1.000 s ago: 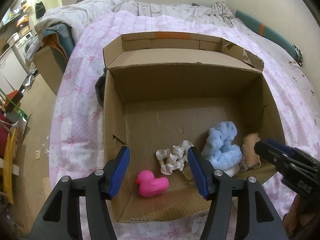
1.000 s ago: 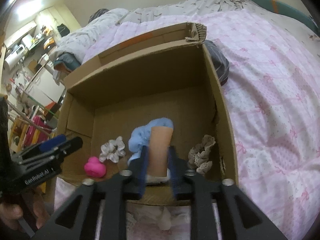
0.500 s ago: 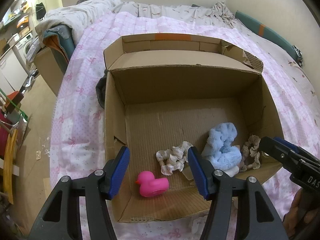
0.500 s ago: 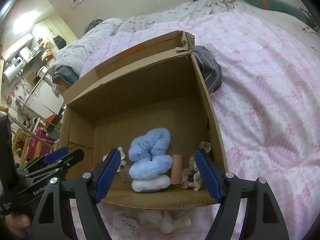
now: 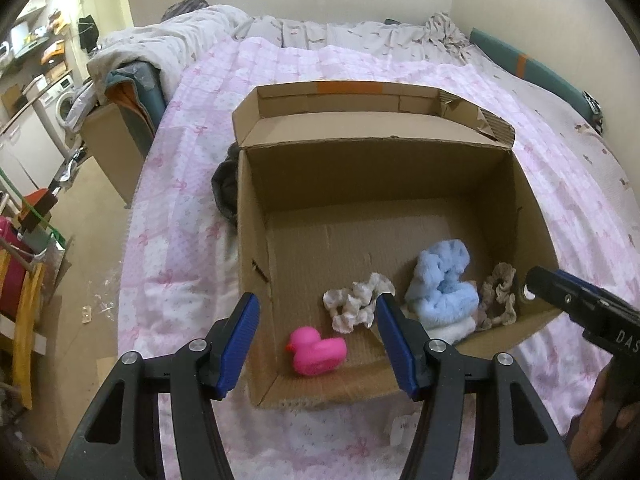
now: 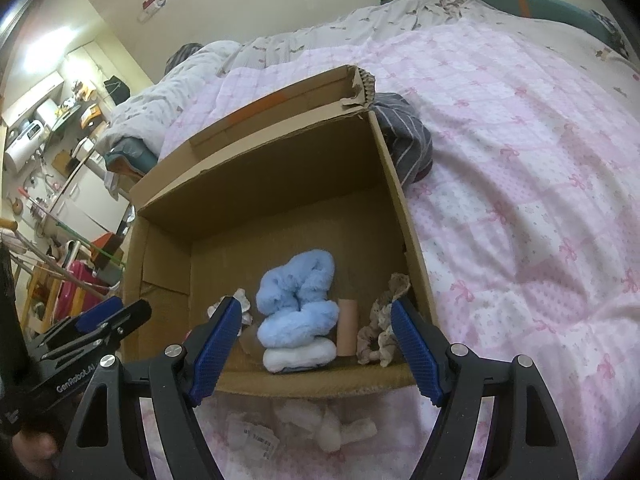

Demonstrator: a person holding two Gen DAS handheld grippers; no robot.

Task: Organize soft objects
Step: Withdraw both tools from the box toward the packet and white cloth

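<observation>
- Fingers first: the right gripper point(image 6: 316, 344) has its blue fingers point(image 6: 216, 338) spread wide and nothing is between them. The left gripper point(image 5: 318, 342) has its fingers half spread and they hold nothing too.
- Soft things sit in the cardboard box point(image 5: 248, 240) on the pink bed cover point(image 6: 520, 160). The fluffy blue scrunchie point(image 6: 298, 300) is on top of a white soft thing point(image 6: 298, 354). A tan roll point(image 6: 347, 332) stands just beside them, and a beige lace scrunchie point(image 6: 380, 328) leans near the right wall.
- A white lace scrunchie point(image 5: 356, 304) and a pink rubber duck point(image 5: 316, 350) lie near the front left of the box.
- I think the right hand has just let go of a thing, so the good move now is to lift straight up and back. That way the fingers will not bump the blue pile.
- More white soft bits point(image 6: 332, 424) lie on the bed in front of the box. They look like the next things to pick up.
- Keep the two grippers apart so they do not knock each other, and do not push the box wall.
</observation>
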